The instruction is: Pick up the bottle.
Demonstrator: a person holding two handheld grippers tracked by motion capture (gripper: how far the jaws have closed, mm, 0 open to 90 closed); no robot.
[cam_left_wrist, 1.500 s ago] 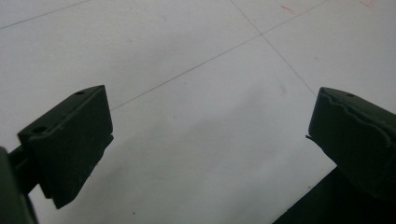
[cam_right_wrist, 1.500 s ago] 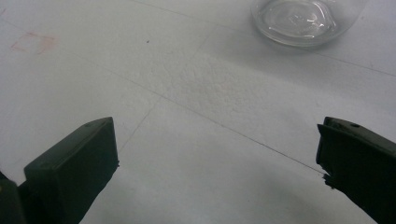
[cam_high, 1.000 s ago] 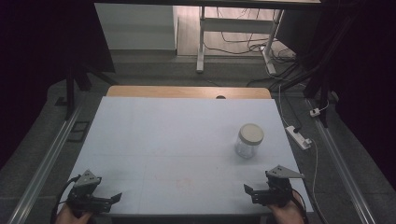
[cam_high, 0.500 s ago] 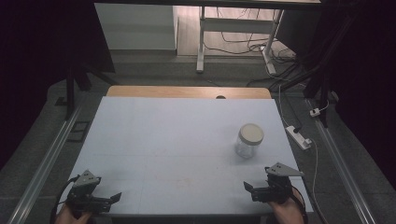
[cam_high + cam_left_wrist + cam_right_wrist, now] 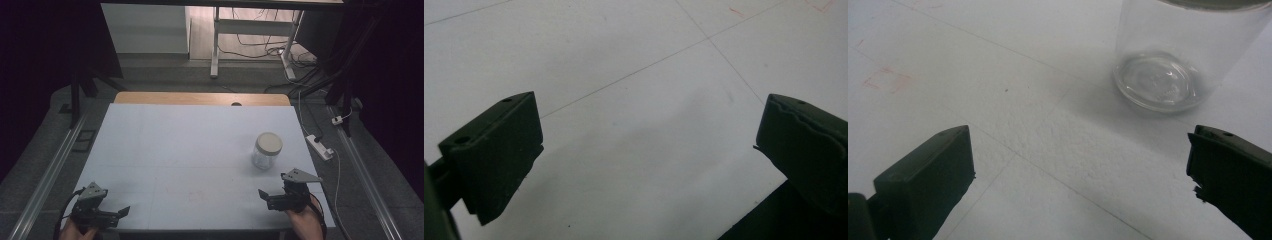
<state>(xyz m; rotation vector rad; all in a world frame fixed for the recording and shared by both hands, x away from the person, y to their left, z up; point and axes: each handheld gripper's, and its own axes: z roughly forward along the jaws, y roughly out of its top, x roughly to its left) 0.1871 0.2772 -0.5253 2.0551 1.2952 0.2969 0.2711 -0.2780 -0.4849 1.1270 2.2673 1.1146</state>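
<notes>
Left claw (image 5: 120,212) sits at the near left corner of the white counter (image 5: 175,150), jaws spread wide, holding nothing. Right claw (image 5: 265,196) sits at the near right edge, jaws likewise apart and empty. Just beyond it stands an upright clear glass jar (image 5: 266,150) (pale lid on), not touching either jaw.

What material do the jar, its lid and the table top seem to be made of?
Jar: clear glass or hard plastic; the table shows through its wall and thick base, and I cannot tell which.
Lid: opaque, pale beige and matte, probably plastic.
Table top: a white, slightly grainy matte sheet with thin seam lines; a wooden strip shows at its far edge.
</notes>
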